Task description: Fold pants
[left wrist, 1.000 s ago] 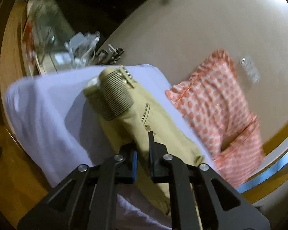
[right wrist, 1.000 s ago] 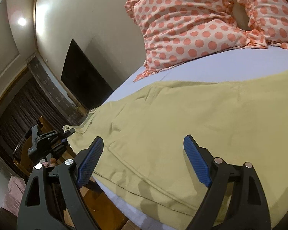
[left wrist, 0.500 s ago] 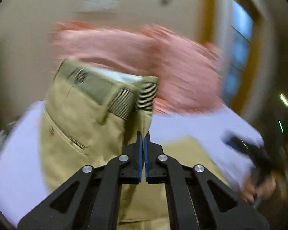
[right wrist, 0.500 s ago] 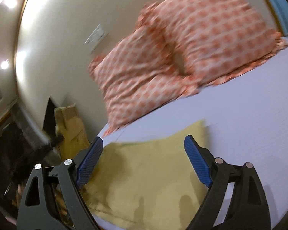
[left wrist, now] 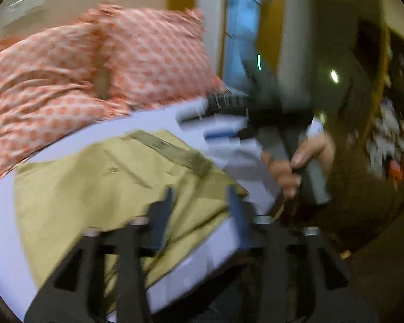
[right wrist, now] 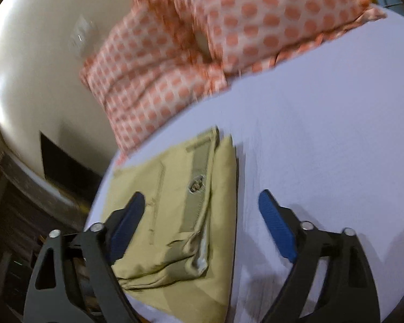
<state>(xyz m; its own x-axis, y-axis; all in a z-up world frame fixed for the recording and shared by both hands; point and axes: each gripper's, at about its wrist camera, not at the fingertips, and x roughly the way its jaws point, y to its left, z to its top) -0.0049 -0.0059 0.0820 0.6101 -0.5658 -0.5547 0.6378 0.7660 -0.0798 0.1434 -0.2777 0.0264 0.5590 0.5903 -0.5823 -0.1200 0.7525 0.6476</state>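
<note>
The khaki pants lie folded over on the white bed sheet, waistband on top near the far edge. In the right wrist view the pants show the waistband and a button facing up. My left gripper is open and empty, just above the near edge of the pants; the frame is blurred. My right gripper is open and empty, its jaws wide, hovering over the pants' right edge. The right gripper and the hand holding it also show in the left wrist view.
Two orange polka-dot pillows lean at the head of the bed, also in the right wrist view. A dark TV stands against the wall at the left. The bed's near edge runs below my left gripper.
My left gripper carried the waistband end over onto the legs, then opened and let the pants go. The pants now lie folded. My right gripper stayed open and swung over the folded pants.
</note>
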